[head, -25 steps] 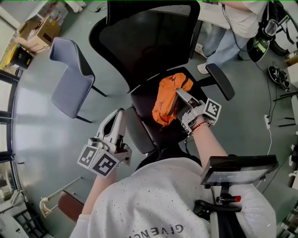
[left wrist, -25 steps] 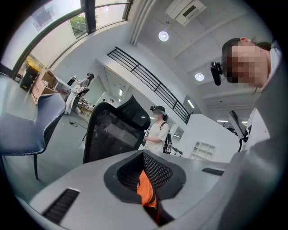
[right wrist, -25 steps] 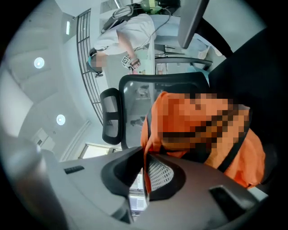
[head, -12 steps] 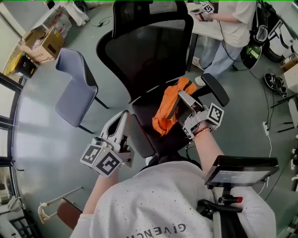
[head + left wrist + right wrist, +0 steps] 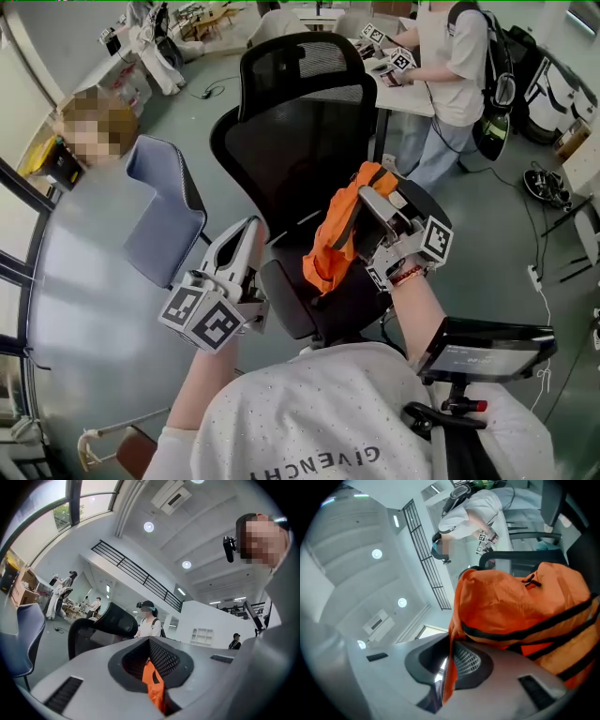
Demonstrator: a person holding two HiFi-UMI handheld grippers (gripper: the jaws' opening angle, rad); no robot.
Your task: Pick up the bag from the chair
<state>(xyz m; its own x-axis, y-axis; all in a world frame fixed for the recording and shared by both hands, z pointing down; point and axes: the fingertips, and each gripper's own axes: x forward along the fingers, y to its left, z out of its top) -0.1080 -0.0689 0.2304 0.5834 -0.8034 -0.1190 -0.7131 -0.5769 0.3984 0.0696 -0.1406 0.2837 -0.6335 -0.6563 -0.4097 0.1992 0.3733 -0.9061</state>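
Right gripper [image 5: 366,199], centre frame, jaws pinched tight on the orange fabric bag with black straps [image 5: 330,246], before the black mesh office chair [image 5: 291,141]. Left gripper [image 5: 246,236], lower left: jaws together, gripping nothing.

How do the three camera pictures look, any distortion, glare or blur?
Head view: evenly lit and sharp, lines bowed by the wide lens, one mosaic patch at upper left. Left gripper view: heavy fisheye with black corners, ceiling lamps blown out to white spots. Right gripper view: same fisheye, the orange bag so near that it fills the right side.
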